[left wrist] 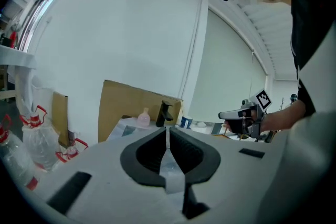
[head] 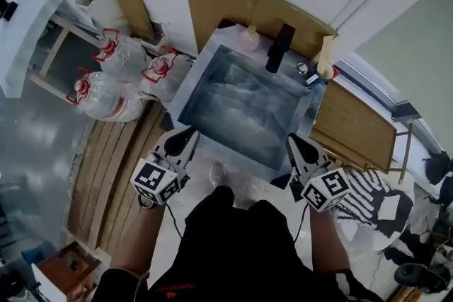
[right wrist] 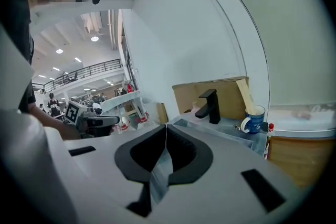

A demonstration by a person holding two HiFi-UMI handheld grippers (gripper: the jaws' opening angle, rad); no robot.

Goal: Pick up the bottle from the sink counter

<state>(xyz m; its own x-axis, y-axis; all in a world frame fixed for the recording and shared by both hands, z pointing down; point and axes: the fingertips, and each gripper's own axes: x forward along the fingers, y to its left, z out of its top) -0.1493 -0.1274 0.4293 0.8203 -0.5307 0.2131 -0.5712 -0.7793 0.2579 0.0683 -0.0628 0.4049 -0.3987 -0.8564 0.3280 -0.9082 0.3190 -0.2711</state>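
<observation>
In the head view you hold both tools at the near edge of the sink [head: 182, 92]: the left gripper [head: 190, 132] is at 7 o'clock and the right gripper [head: 291, 141] at 5, well apart from the bottle [head: 248, 37], which stands on the far rim at 12, just beside the faucet [head: 279, 47]. In the left gripper view your jaws are clenched on nothing. In the right gripper view they're also pressed together and empty. If you reach in like this, closed tips will likely topple the bottle — or clip the faucet.

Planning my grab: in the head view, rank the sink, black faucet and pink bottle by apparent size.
1. sink, by far.
2. black faucet.
3. pink bottle, beside the faucet at the back rim.
</observation>
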